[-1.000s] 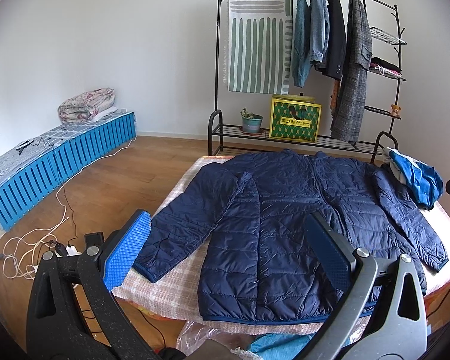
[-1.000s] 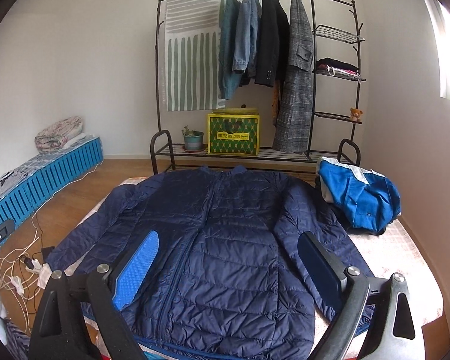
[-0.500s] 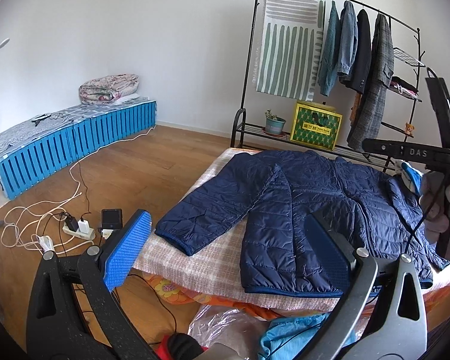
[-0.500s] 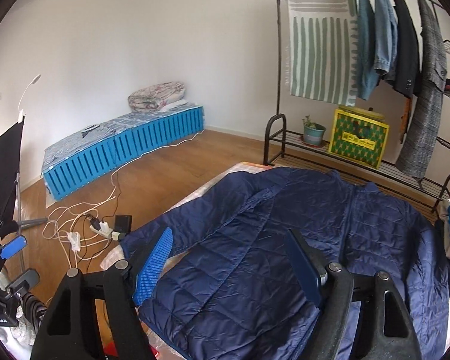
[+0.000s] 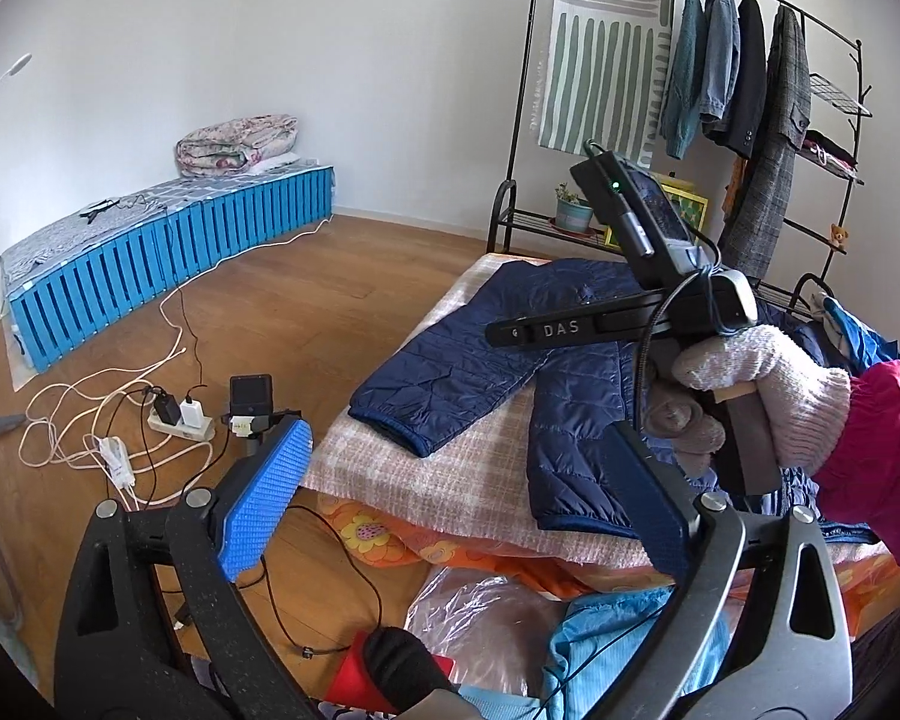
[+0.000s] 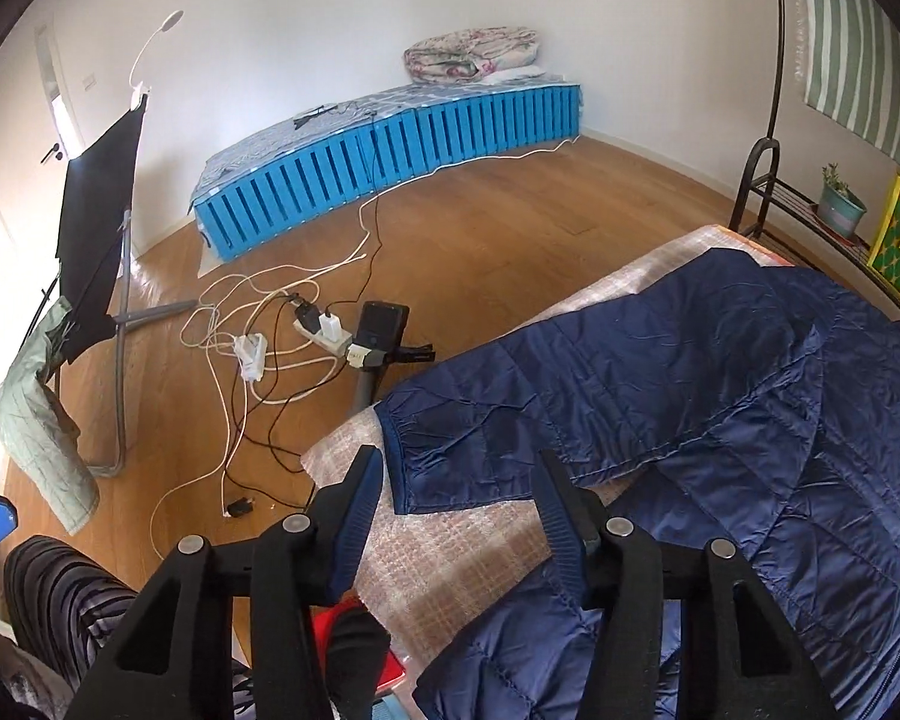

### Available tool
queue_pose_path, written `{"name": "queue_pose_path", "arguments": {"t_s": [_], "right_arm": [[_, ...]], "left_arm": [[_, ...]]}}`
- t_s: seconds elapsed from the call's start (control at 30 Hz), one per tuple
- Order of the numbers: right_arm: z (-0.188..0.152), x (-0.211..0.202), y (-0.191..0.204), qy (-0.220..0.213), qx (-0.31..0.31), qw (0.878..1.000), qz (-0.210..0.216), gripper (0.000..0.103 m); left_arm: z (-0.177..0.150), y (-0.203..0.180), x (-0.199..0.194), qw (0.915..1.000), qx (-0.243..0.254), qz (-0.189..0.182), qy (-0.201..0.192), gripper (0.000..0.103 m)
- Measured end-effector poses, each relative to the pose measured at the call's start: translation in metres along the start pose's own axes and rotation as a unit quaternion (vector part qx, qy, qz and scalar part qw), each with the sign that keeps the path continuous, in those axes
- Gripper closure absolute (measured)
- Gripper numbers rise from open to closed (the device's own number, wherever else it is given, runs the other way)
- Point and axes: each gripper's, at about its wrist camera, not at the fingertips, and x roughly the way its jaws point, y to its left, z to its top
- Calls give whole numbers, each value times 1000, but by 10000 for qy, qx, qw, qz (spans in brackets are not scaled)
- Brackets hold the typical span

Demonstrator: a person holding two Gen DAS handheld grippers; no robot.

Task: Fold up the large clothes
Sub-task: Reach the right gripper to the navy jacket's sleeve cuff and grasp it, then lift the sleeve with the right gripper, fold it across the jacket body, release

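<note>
A navy quilted puffer jacket lies spread flat on a low bed with a pale checked cover. Its left sleeve cuff lies near the bed's front left corner. My right gripper is open and empty, its fingers hovering just in front of that cuff. In the left wrist view the jacket lies ahead to the right, and the gloved hand holding the right gripper's body covers part of it. My left gripper is open and empty, short of the bed's front edge.
A power strip with tangled cables and a small stand with a device sit on the wood floor left of the bed. A blue slatted mattress base lines the wall. A clothes rack stands behind the bed. Bags and clothes lie below the front edge.
Both grippers swung left toward the bed's left side. The right gripper dropped down close to the jacket's left sleeve cuff and now crosses the left wrist view. Both stay open.
</note>
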Motion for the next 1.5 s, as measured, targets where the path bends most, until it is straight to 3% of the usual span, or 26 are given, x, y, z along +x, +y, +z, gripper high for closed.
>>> {"name": "queue_pose_path", "arguments": {"t_s": [0.33, 0.73, 0.77, 0.9, 0.93, 1.1, 1.3, 1.5], "right_arm": [[1, 104, 25, 781, -383, 9961, -135, 57], [-9, 168, 47, 1412, -756, 9869, -167, 58], [-9, 167, 46, 1392, -749, 9873, -162, 59], [-5, 170, 42, 1410, -738, 9868, -309, 88], [-3, 170, 39, 1427, -666, 9872, -270, 96], [11, 153, 16, 1245, 50, 9922, 85, 98], [39, 96, -30, 556, 930, 9932, 432, 99], [47, 14, -104, -323, 1857, 9803, 594, 99]], "left_arm": [[-6, 27, 17, 9988, -366, 220, 231, 4], [-7, 34, 30, 9976, -509, 270, 373, 5], [-8, 34, 31, 9976, -516, 274, 383, 5], [-7, 34, 34, 9973, -541, 264, 416, 5], [-7, 33, 36, 9973, -543, 255, 431, 5], [-2, 28, 39, 9978, -456, 224, 423, 5], [11, 15, 41, 9989, -302, 148, 334, 4], [25, -12, 53, 9993, -14, -60, 375, 5]]}}
